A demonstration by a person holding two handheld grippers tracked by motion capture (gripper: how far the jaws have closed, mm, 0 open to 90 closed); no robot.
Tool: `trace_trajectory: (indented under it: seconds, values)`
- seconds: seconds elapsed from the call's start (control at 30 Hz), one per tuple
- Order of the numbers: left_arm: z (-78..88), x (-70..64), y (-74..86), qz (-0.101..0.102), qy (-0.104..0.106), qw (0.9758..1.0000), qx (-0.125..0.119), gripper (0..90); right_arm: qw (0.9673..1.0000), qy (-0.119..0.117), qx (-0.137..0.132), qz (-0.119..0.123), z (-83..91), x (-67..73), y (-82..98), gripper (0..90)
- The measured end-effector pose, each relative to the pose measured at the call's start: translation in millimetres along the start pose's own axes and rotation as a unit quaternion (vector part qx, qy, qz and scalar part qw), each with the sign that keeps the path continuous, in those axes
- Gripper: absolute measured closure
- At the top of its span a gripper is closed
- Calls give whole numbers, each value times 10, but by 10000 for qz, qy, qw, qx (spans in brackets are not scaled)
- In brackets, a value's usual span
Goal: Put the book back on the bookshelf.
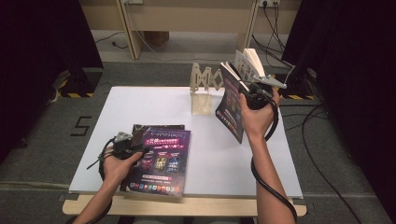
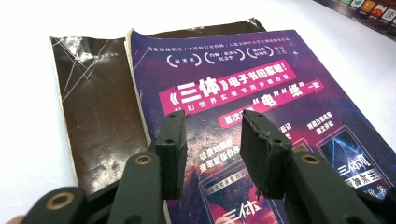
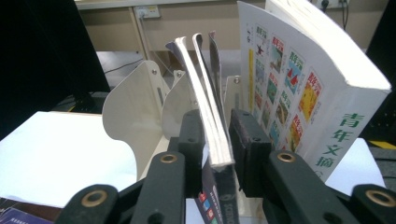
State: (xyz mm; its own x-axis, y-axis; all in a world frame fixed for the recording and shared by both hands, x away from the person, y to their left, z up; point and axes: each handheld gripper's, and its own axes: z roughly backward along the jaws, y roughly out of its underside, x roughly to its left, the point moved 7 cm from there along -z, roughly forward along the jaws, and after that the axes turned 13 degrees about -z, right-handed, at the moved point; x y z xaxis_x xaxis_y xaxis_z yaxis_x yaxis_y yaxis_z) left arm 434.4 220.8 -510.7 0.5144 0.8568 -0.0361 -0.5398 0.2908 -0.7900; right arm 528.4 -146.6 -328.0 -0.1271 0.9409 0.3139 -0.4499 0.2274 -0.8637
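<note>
A purple-covered book [image 1: 163, 161] [image 2: 233, 74] lies flat near the front edge, partly on top of a dark brown book [image 1: 140, 128] [image 2: 93, 102]. My left gripper [image 1: 139, 150] [image 2: 210, 123] hovers just over the purple cover, open, with nothing between its jaws. At the back, my right gripper [image 1: 241, 92] [image 3: 217, 121] is shut on the spine edge of a second thin purple book [image 1: 231, 107] [image 3: 208, 102], holding it upright and tilted beside the cream book rack [image 1: 203, 86] [image 3: 135, 102]. A thick white book [image 1: 250, 60] [image 3: 299, 84] stands just right of it.
Everything sits on a white board [image 1: 140, 107] on a wooden table. Black cables [image 1: 317, 140] trail over the floor at the right. Wooden furniture legs and dark curtains stand behind the table.
</note>
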Motion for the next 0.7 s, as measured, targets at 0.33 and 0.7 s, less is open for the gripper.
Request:
trace_trajectory:
  seconds: [0.33,0.7]
  values:
    - [-5,-5,4,-2,-13,10000,29,603,9995,213,25,231,36,-28,-27,842]
    - [-4,7,0,-5,-13,10000,15,603,9993,-106,-351,24,49,82,-112,846]
